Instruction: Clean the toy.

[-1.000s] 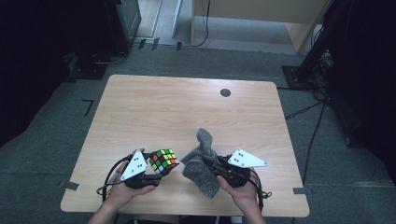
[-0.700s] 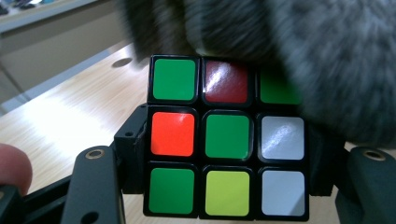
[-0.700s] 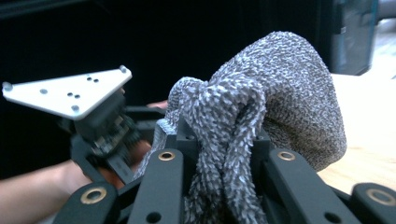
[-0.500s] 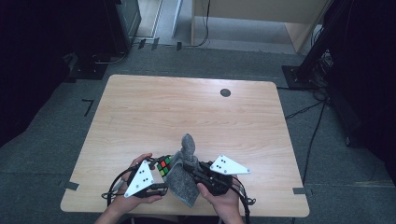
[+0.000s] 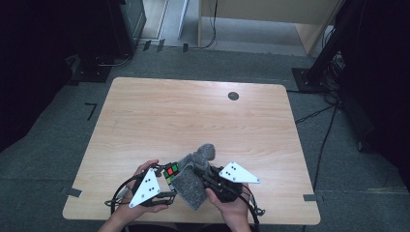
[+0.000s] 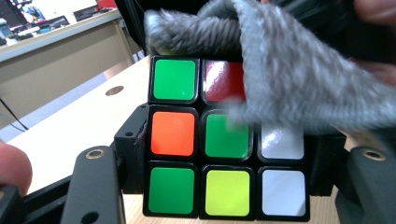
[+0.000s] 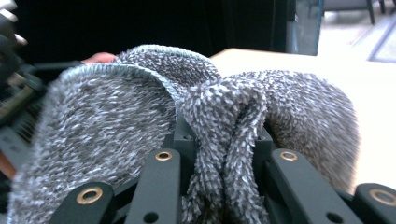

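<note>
- Left gripper [image 5: 167, 186]: jaws clamped on either side of puzzle cube [image 5: 170, 172], held clear above table [image 5: 193, 116] near its front edge.
- Right gripper [image 5: 205, 176]: jaws nearly shut, pinching a bunched fold of grey cloth [image 5: 193, 176]; rest of cloth flopping loose over and beside the jaws.
- In left gripper view, cloth [image 6: 289, 70] draped over upper right corner of cube [image 6: 224, 140], touching the top row; green, orange, yellow and white stickers uncovered.
- Judged stage: wiping of cube just begun. Contact made at one corner only.
- Left to do, by appearance: sweep cloth across visible face, then turn cube for other sides.
- Tabletop otherwise bare apart from dark round grommet [image 5: 233, 95] at far side.
</note>
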Demonstrator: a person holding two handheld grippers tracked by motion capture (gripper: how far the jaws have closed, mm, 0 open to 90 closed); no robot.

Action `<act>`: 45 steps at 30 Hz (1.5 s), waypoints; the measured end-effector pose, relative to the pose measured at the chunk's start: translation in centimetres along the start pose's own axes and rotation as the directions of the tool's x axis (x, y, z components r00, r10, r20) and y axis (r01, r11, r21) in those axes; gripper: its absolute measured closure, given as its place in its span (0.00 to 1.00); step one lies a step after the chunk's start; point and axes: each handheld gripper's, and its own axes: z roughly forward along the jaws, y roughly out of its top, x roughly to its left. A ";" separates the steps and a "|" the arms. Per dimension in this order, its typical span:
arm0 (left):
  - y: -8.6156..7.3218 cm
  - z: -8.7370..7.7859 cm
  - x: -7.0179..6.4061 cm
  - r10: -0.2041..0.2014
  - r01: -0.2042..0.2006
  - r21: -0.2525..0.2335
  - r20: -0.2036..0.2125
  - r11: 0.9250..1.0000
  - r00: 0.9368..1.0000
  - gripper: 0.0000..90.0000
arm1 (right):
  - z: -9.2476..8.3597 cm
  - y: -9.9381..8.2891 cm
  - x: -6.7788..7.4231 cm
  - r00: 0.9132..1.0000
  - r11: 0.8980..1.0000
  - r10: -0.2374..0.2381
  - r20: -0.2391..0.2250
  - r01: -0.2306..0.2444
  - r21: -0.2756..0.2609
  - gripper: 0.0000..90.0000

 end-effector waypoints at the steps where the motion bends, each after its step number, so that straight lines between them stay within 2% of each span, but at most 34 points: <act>1: -0.1 0.3 -0.1 0.010 -0.009 0.022 -0.004 1.000 1.000 0.38 | -0.3 0.3 0.2 1.000 1.000 0.005 -0.027 -0.006 -0.015 0.82; 2: -0.1 0.3 -0.1 0.010 -0.009 0.022 -0.004 1.000 1.000 0.38 | -0.3 0.3 0.2 1.000 1.000 0.005 -0.027 -0.006 -0.015 0.82; 3: -0.2 0.6 -0.4 0.020 -0.020 0.036 0.002 0.999 1.000 0.38 | -0.5 0.7 1.0 0.996 0.999 0.002 -0.094 -0.006 -0.045 0.81; 4: -0.2 0.7 -0.5 0.023 -0.023 0.034 0.010 0.999 1.000 0.38 | -0.5 0.9 1.5 0.994 0.999 -0.016 -0.107 0.011 -0.049 0.80; 5: -0.2 0.7 -0.5 0.023 -0.023 0.034 0.010 0.999 1.000 0.38 | -0.5 0.9 1.5 0.994 0.999 -0.016 -0.107 0.011 -0.049 0.80; 6: 0.1 0.6 -0.7 0.026 -0.027 0.027 0.017 0.999 1.000 0.38 | -0.4 0.9 1.9 0.995 0.998 -0.053 -0.083 0.050 -0.040 0.80; 7: 0.1 0.6 -0.7 0.026 -0.027 0.027 0.017 0.999 1.000 0.38 | -0.4 0.9 1.9 0.995 0.998 -0.053 -0.083 0.050 -0.040 0.80; 9: 0.1 0.5 -0.4 0.015 -0.016 0.029 0.015 0.999 1.000 0.38 | -0.1 0.3 1.0 0.999 0.999 -0.044 -0.010 0.044 -0.015 0.80; 10: 0.1 0.5 -0.4 0.015 -0.016 0.029 0.015 0.999 1.000 0.38 | -0.1 0.3 1.0 0.999 0.999 -0.044 -0.010 0.044 -0.015 0.80; 11: 0.1 0.6 -0.2 0.008 -0.008 0.045 -0.005 0.999 1.000 0.38 | -0.2 0.1 0.5 0.999 0.999 -0.036 0.026 0.036 0.006 0.79; 12: 0.1 0.6 -0.2 0.008 -0.008 0.045 -0.005 0.999 1.000 0.38 | -0.2 0.1 0.5 0.999 0.999 -0.036 0.026 0.036 0.006 0.79; 13: 0.1 0.7 -0.2 0.017 -0.015 0.067 -0.024 0.998 1.000 0.38 | -0.3 0.1 0.6 0.999 0.999 -0.034 0.019 0.034 0.001 0.77; 14: -0.1 1.0 -0.2 0.028 -0.023 0.109 -0.048 0.994 0.998 0.38 | -0.5 0.5 1.1 0.999 0.999 -0.036 -0.008 0.036 -0.021 0.71; 15: -0.1 1.0 -0.2 0.028 -0.023 0.109 -0.048 0.994 0.998 0.38 | -0.5 0.5 1.1 0.999 0.999 -0.036 -0.008 0.036 -0.021 0.71; 18: -0.2 1.3 -0.4 0.040 -0.031 0.137 -0.063 0.990 0.997 0.38 | -0.2 1.0 2.0 0.998 0.999 -0.036 -0.042 0.035 -0.023 0.61; 19: -0.2 1.4 -0.6 0.044 -0.035 0.136 -0.061 0.990 0.997 0.38 | 0.1 0.9 2.3 0.999 0.999 -0.039 -0.038 0.039 -0.011 0.56; 20: -0.1 1.5 -0.9 0.052 -0.043 0.138 -0.061 0.989 0.997 0.38 | 0.8 0.6 2.7 1.000 0.999 -0.020 -0.013 0.020 0.043 0.45; 21: 0.0 1.9 -1.5 0.087 -0.075 0.160 -0.068 0.984 0.994 0.38 | 1.1 0.4 2.8 1.000 0.998 0.000 -0.010 0.001 0.065 0.40; 22: 0.0 2.1 -1.7 0.107 -0.093 0.176 -0.076 0.980 0.991 0.38 | 1.4 0.2 2.9 1.000 0.996 0.007 0.013 -0.009 0.087 0.35; 23: 0.0 2.1 -1.7 0.107 -0.093 0.176 -0.076 0.980 0.991 0.38 | 1.6 0.1 3.1 0.999 0.994 0.005 0.032 -0.009 0.112 0.32; 24: 0.0 2.2 -1.9 0.125 -0.107 0.187 -0.083 0.976 0.989 0.38 | 1.6 0.1 3.1 0.999 0.994 0.005 0.032 -0.009 0.112 0.32; 26: 0.0 2.2 -2.0 0.137 -0.117 0.190 -0.093 0.975 0.986 0.38 | 2.0 -0.2 3.4 0.997 0.989 -0.038 0.070 0.027 0.146 0.29; 29: 0.1 2.0 -1.9 0.125 -0.107 0.169 -0.099 0.980 0.987 0.38 | 1.8 0.0 3.3 0.996 0.990 -0.047 0.072 0.037 0.137 0.30; 30: 0.2 1.7 -1.5 0.101 -0.086 0.152 -0.097 0.985 0.990 0.38 | 1.3 0.4 3.0 0.998 0.994 -0.033 0.055 0.027 0.108 0.38; 31: 0.2 1.7 -1.5 0.101 -0.086 0.152 -0.097 0.985 0.990 0.38 | 1.3 0.4 3.0 0.998 0.994 -0.033 0.055 0.027 0.108 0.38; 32: 0.1 1.6 -1.3 0.099 -0.082 0.157 -0.105 0.984 0.990 0.38 | 0.8 0.7 2.8 1.000 0.997 -0.022 0.018 0.021 0.076 0.51; 33: 0.1 1.6 -1.3 0.099 -0.082 0.157 -0.105 0.984 0.990 0.38 | 0.8 0.7 2.8 1.000 0.997 -0.022 0.018 0.021 0.076 0.51; 34: 0.0 1.6 -1.1 0.101 -0.082 0.161 -0.108 0.983 0.989 0.38 | 0.6 0.8 2.8 0.999 0.998 -0.032 0.020 0.031 0.059 0.56; 36: -0.1 1.4 -0.9 0.090 -0.071 0.158 -0.113 0.985 0.990 0.38 | -0.1 0.9 2.8 0.996 0.998 -0.064 0.068 0.062 0.023 0.77; 37: 0.0 1.3 -0.8 0.075 -0.060 0.137 -0.112 0.989 0.991 0.38 | -0.3 0.9 2.7 0.996 0.998 -0.060 0.070 0.059 0.019 0.80; 39: 0.1 1.1 -0.8 0.070 -0.057 0.125 -0.107 0.991 0.992 0.38 | -0.4 0.9 2.5 0.996 0.998 -0.058 0.070 0.057 0.016 0.82; 41: 0.3 0.7 -0.6 0.046 -0.040 0.080 -0.078 0.996 0.996 0.38 | -0.6 0.9 1.9 0.989 0.997 -0.070 0.131 0.068 0.023 0.83; 44: 0.6 0.1 -0.1 -0.008 0.008 0.011 -0.032 1.000 0.999 0.38 | -0.5 0.7 1.4 0.992 0.999 -0.045 0.120 0.042 0.033 0.82; 45: 0.6 -0.1 0.0 -0.016 0.017 0.004 -0.020 1.000 1.000 0.38 | -0.4 0.5 1.3 0.997 1.000 -0.018 0.081 0.016 0.022 0.82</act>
